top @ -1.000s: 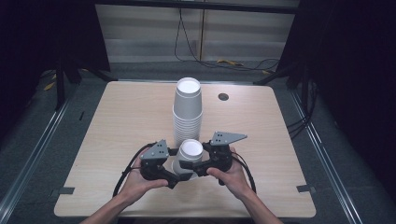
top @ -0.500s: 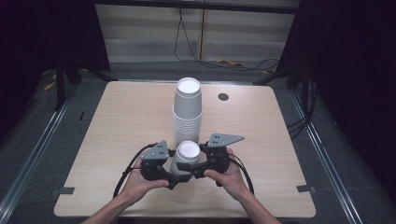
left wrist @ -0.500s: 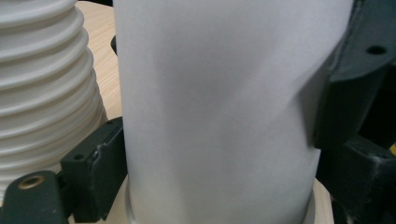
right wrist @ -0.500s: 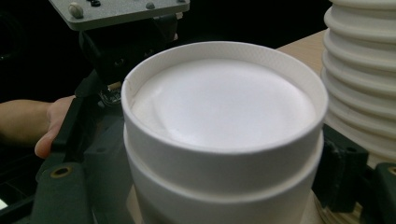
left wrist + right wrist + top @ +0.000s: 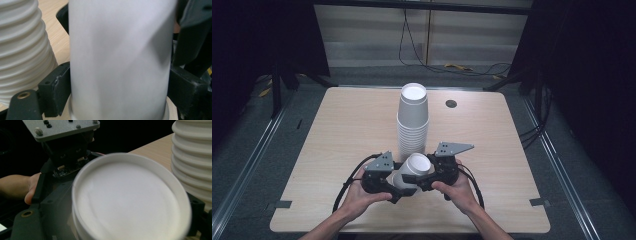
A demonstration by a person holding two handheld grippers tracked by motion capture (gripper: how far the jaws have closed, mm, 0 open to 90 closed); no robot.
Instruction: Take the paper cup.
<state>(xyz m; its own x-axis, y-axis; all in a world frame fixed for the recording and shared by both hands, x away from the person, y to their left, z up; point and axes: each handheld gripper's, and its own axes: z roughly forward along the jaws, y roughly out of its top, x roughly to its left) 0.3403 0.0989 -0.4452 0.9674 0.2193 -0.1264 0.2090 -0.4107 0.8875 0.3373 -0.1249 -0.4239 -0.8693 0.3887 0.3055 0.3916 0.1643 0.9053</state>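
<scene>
where ribbed stack [image 5: 413,122] rises, smooth cup [image 5: 414,169]

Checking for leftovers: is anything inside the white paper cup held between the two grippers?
The white paper cup, held between both grippers' fingers, shows only a bare white interior in the right gripper view, slightly blurred. The very bottom is hard to make out.

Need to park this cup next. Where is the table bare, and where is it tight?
Bare wood lies left and right of the cup stack, out to the table edges; the right also has a small dark disc. Crowded: near centre, where both hands hold the cup.
</scene>
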